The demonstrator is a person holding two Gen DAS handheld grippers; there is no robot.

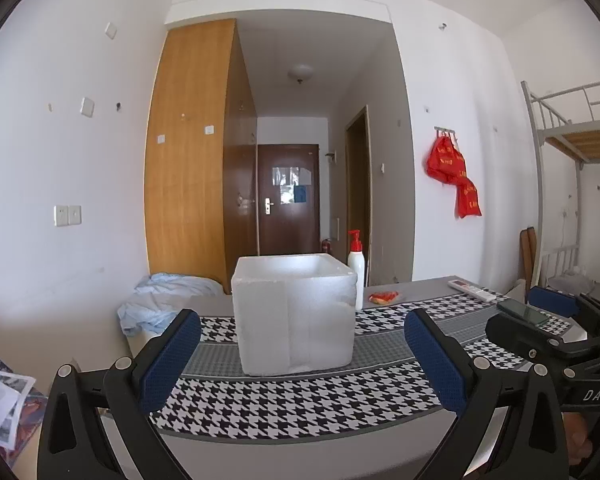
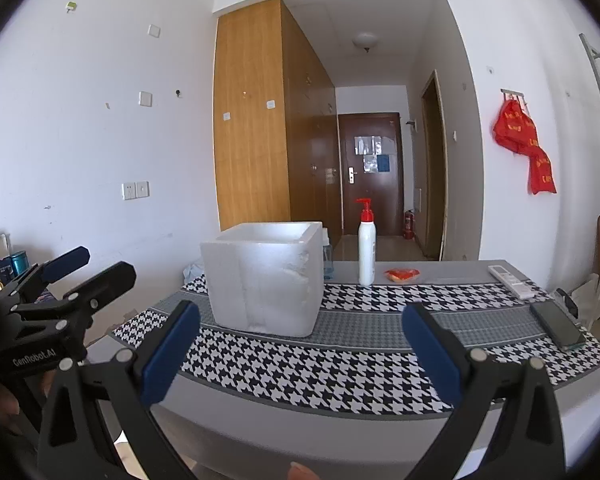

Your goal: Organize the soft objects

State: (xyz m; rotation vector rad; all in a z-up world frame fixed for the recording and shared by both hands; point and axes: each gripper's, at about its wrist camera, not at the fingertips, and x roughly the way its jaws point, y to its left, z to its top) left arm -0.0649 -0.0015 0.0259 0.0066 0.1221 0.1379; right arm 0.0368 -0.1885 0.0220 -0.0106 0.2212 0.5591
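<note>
Left gripper [image 1: 302, 354] and right gripper [image 2: 300, 350] both spread wide, empty, low in frame, short of the table [image 2: 452, 276].

Best to head first for the small red item [image 2: 402, 274], right of centre beyond the bottle [image 2: 366, 254], close gently, then lift over the box [image 2: 266, 278] rim at centre. Blue cloth [image 1: 160, 300] bunched left of the box, partly off the table. Box interior unseen; red item too small to tell softness; phone [image 2: 558, 324] cut by the fisheye edge.
</note>
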